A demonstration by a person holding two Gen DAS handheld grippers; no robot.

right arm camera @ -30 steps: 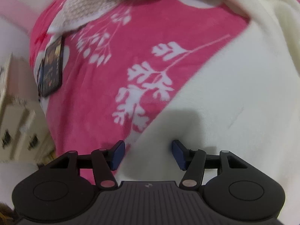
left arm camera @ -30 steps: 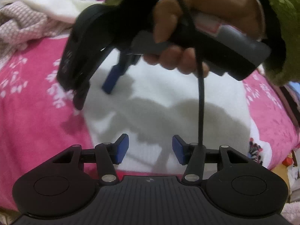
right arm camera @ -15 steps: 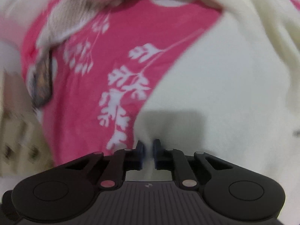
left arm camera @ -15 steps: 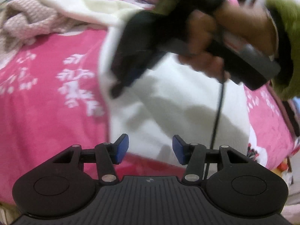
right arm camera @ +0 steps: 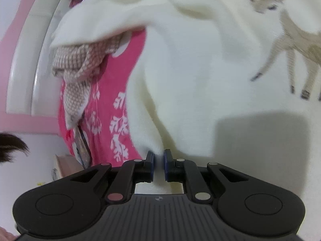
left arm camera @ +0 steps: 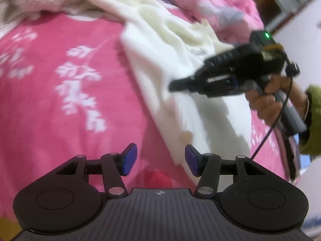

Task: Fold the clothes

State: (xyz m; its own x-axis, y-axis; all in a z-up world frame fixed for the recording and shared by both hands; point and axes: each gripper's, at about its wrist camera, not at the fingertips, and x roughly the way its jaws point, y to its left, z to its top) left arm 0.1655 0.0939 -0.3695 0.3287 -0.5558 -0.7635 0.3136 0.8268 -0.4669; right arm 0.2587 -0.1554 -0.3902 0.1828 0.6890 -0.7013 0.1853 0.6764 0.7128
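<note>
A pink bedspread [left arm camera: 60, 92] printed with white leaf sprigs fills the ground beyond the left gripper's fingers and shows again to the left of the right gripper's fingers in its own view. Over it lies the white fleece garment [right arm camera: 200, 70], the piece being folded; it spreads ahead of and to the right of the right gripper's fingers, with a beige deer print [right arm camera: 297, 40] on it far up to the right. In the left wrist view the same garment runs as a blurred band from the upper middle down to a lower edge just ahead of the right-hand finger. The right gripper [right arm camera: 159, 158] has its jaws nearly together, having just closed, and a fold of the white fleece is pinched between the blue pads [right arm camera: 152, 161]. Seen from the left wrist, that gripper sits up and to the right of the left fingers, in a hand [left arm camera: 266, 98] with a green sleeve [left arm camera: 314, 118], a black cable trailing from it. The left gripper [left arm camera: 161, 159] stands with its jaws apart and nothing between them, over pink cloth with the garment's edge just beyond. A pink-and-white knitted garment [right arm camera: 78, 70] lies bunched up and to the left of the right fingers, partly under a flap of white fleece. A flat dark device [right arm camera: 83, 146], perhaps a phone, lies below it, left of the fingers.
</note>
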